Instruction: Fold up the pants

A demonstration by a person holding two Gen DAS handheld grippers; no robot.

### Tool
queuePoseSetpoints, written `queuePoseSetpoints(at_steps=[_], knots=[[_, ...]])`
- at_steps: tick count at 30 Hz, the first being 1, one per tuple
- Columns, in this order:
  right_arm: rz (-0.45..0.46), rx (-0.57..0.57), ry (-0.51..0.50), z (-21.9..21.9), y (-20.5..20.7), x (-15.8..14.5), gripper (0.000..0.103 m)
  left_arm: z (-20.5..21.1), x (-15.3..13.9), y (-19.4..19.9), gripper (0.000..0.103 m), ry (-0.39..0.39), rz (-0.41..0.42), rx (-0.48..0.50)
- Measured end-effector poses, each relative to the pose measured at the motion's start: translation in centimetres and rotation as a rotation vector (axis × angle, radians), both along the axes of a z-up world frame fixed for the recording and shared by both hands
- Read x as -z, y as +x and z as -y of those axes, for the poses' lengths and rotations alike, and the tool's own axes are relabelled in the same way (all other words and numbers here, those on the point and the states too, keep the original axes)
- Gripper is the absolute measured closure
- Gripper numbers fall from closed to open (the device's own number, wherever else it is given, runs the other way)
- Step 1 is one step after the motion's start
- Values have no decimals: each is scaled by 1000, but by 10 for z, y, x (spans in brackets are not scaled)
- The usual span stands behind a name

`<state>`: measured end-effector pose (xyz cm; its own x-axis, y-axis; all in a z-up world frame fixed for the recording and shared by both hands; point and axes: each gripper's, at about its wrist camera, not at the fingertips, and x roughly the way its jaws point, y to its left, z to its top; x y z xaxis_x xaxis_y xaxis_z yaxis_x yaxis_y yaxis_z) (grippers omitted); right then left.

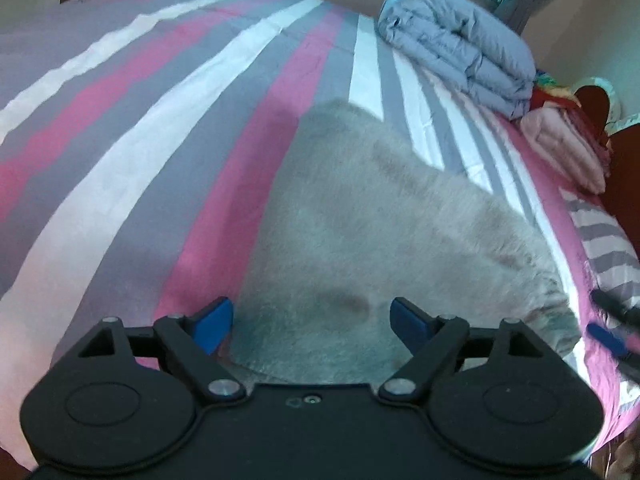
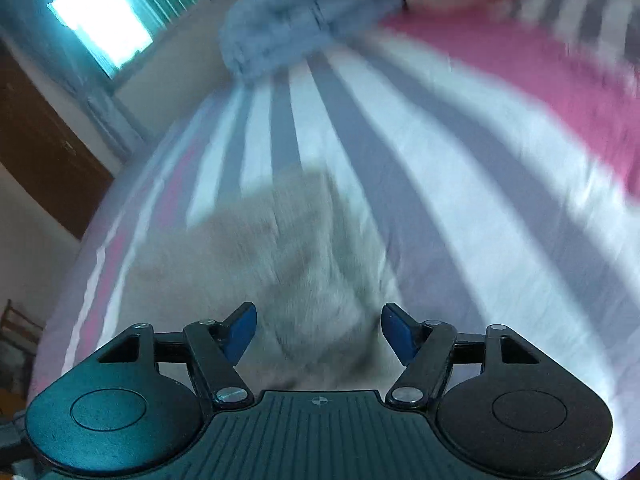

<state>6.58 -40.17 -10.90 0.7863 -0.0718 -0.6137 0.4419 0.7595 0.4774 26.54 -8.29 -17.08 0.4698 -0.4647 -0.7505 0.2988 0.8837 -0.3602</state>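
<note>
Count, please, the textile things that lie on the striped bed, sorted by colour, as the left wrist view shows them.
Grey fluffy pants: 1
Blue-grey folded quilt: 1
Pale pink folded blanket: 1
Striped pillow: 1
Red and multicoloured cloth: a pile, its number cannot be told
Total: 4 countable things, plus that pile, on the bed sheet.

Right gripper (image 2: 318, 332) hangs over the grey fluffy pants (image 2: 288, 264), blue fingers (image 2: 240, 332) spread apart with nothing pinched between them. The pants lie on the striped bed (image 2: 460, 168), pink, white and grey, all blurred. Far back sits a folded blue quilt (image 2: 296, 20), bright window (image 2: 100, 24) at upper left.
</note>
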Motion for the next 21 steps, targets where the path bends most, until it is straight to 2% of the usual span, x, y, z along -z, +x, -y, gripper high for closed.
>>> queuePoseSetpoints(at_steps=[3, 5, 8, 10, 11, 12, 14, 15, 17, 20, 21], knots=[[110, -77, -24, -16, 4, -28, 34, 13, 0, -6, 24, 36, 17, 38], [130, -147, -20, -30, 20, -30, 34, 20, 3, -8, 23, 72, 26, 52], [80, -185, 11, -39, 37, -8, 34, 23, 9, -9, 21, 115, 18, 61], [-18, -202, 30, -37, 38, 22, 35, 24, 10, -10, 19, 123, 14, 68], [-46, -202, 36, -32, 35, 36, 42, 24, 10, -11, 19, 127, 16, 70], [-49, -182, 32, -28, 29, 46, 62, 24, 9, -11, 19, 128, 19, 71], [-53, -133, 78, -12, 20, 50, 85, 24, 9, -11, 19, 127, 15, 71], [-54, -132, 111, -6, 19, 51, 89, 24, 7, -11, 19, 129, 16, 71], [-63, -153, 121, -2, 18, 47, 90, 23, 5, -12, 20, 133, 18, 71], [-80, -189, 61, -6, 24, 30, 89, 21, 0, -13, 22, 129, 23, 64], [-71, -186, 59, -8, 20, 26, 84, 20, -2, -13, 22, 134, 29, 66]])
